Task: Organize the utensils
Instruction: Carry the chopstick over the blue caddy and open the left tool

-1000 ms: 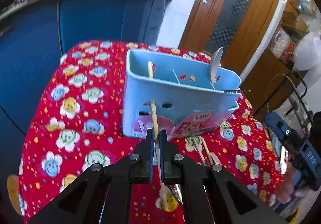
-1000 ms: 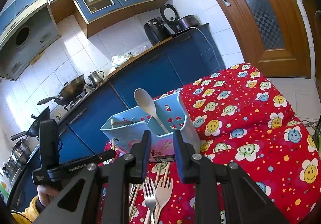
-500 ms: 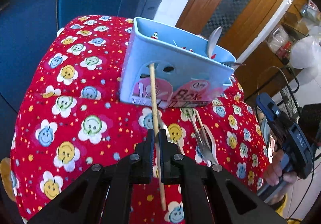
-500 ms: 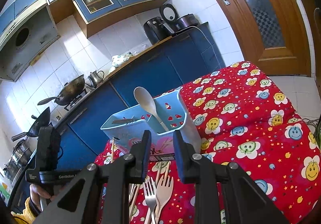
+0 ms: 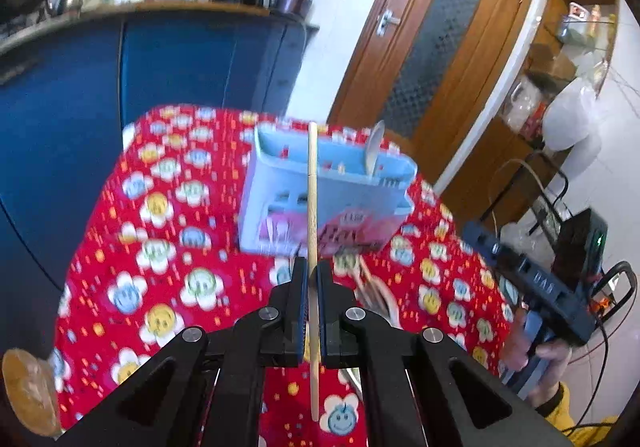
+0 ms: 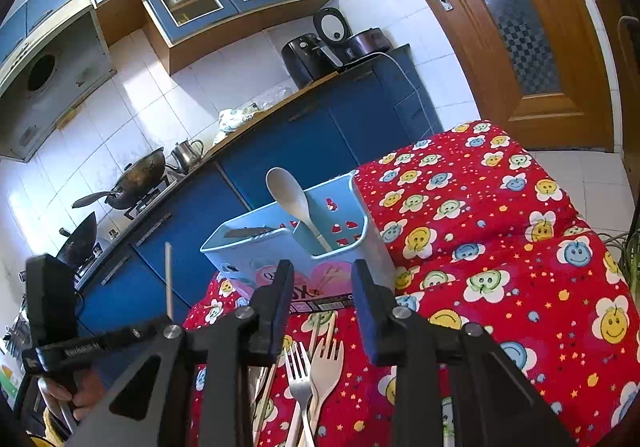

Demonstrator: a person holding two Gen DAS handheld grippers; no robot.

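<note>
Chopstick (image 5: 312,215), wooden, single, clamped between the left gripper (image 5: 311,279) fingers (image 5: 299,287), standing near upright; its lower end hangs below the fingers over the red cloth, its top end reaches up in front of the caddy rim. In the right wrist view the same stick (image 6: 168,279) rises from the left tool, held off to the caddy's left, clear of the worktop. Left view is motion-blurred, so detail on the cloth is soft.

Right gripper (image 6: 322,307) fingers (image 6: 280,303) apart, nothing between them, hovering over the loose cutlery in front of the caddy. Under it: metal fork (image 6: 299,375) and pale fork (image 6: 326,367) lying side by side, touching, tines toward the caddy; loose chopsticks (image 6: 330,327) just beyond them, tips near the caddy base.

Worktop (image 6: 500,279) covered by a red flower-face cloth. Blue caddy (image 6: 256,255) stands upright on it, pink label on the front wall. Pale spoon (image 6: 290,199) stands in the caddy's right compartment, bowl up, leaning left. A dark flat utensil (image 6: 250,233) lies across the rim of the left compartment; type unclear.

Behind the caddy: blue cabinets (image 6: 304,143) with a wok (image 6: 136,179) and kettle (image 6: 186,155) on top; brown door (image 6: 516,31) behind and right of the caddy.
</note>
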